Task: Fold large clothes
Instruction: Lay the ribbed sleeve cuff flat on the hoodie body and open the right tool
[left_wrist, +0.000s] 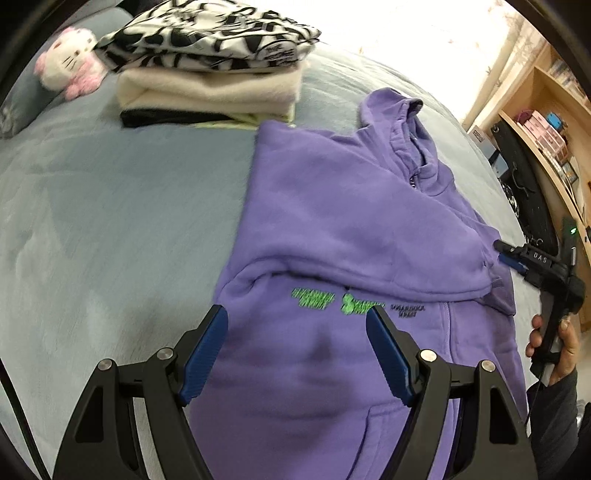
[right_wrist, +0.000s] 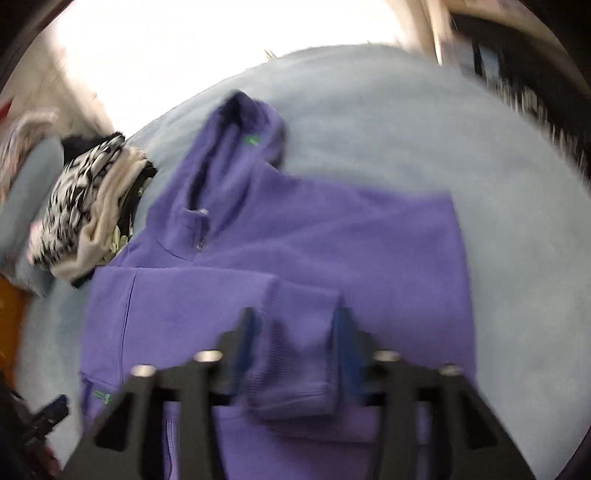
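L gripper (left_wrist: 295, 354) is held open above hoodie (left_wrist: 332, 229) on bed (left_wrist: 110, 206). R gripper (right_wrist: 295, 343) is spread; cuff (right_wrist: 295, 369) is seen between its fingers, contact can't be told (blur).

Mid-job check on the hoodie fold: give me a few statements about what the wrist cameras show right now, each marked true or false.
1. The purple hoodie lies on the blue-grey bed cover. True.
2. The left gripper is shut on the hoodie's hem. False: its fingers stand apart over the body, holding nothing.
3. A sleeve cuff lies between the fingers of the right gripper. True.
4. The folded stack has a plain black garment on top. False: the top one is black-and-white patterned.
5. A plush toy sits beside the folded stack. True.
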